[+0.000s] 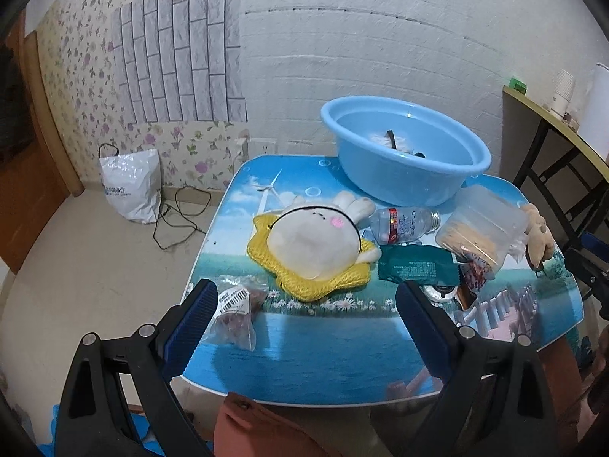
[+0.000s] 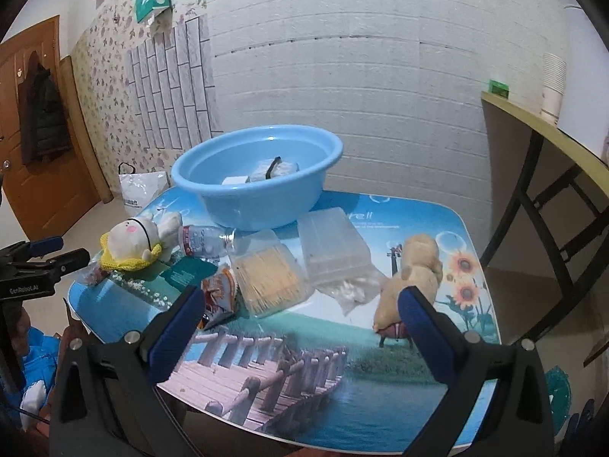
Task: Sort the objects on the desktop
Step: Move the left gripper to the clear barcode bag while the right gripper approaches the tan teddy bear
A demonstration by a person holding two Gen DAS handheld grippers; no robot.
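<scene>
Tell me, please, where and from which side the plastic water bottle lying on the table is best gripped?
Probably across the labelled middle of the plastic water bottle, coming down from above. It lies on its side, so its round body offers two opposite flanks there. The white plush toy crowds its base end, and the blue basin sits close behind.

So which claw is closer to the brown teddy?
The right claw. Its right finger sits just in front of the brown teddy. The left claw is at the table's other side, by the small snack bag.
</scene>
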